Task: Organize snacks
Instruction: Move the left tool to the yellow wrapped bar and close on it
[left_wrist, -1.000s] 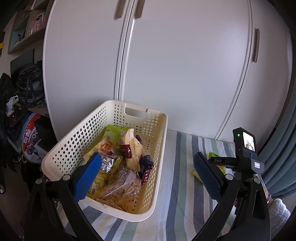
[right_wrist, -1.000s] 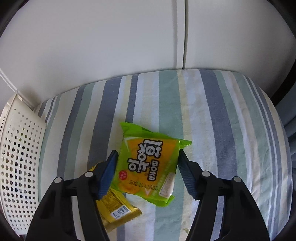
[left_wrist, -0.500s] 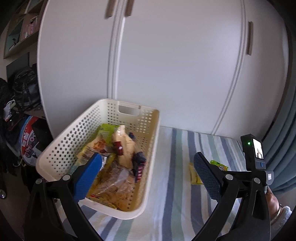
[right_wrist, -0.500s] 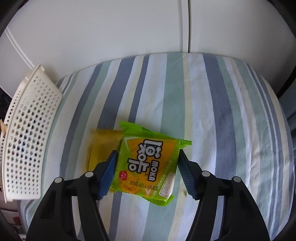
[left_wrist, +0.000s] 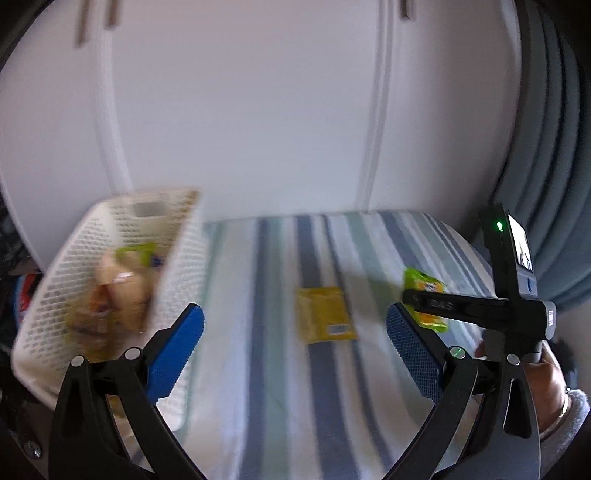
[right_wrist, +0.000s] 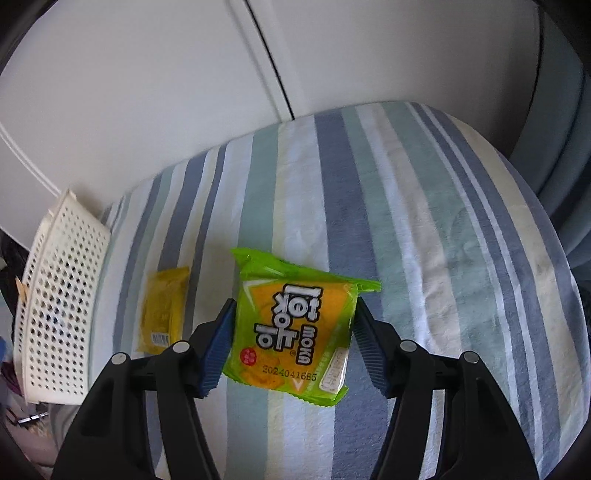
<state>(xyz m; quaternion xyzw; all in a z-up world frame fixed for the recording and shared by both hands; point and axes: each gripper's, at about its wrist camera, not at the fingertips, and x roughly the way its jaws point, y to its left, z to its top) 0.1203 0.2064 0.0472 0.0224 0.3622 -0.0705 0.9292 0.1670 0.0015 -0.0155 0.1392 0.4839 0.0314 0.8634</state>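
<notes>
My right tool (right_wrist: 293, 334), clenched on the green pack (right_wrist: 295, 328), has lifted it off the yellow pack (right_wrist: 162, 308); left tool (left_wrist: 295, 354), gaping & empty, swings twd that; basket (right_wrist: 55, 295) next.

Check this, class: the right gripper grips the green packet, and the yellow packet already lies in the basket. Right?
Not quite. The yellow packet lies on the striped cloth, beside the basket, as the right wrist view shows. The right gripper does grip the green packet.

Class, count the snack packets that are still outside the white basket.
2. The green packet is gripped in the right gripper above the striped cloth; the yellow packet lies flat between it and the basket.
</notes>
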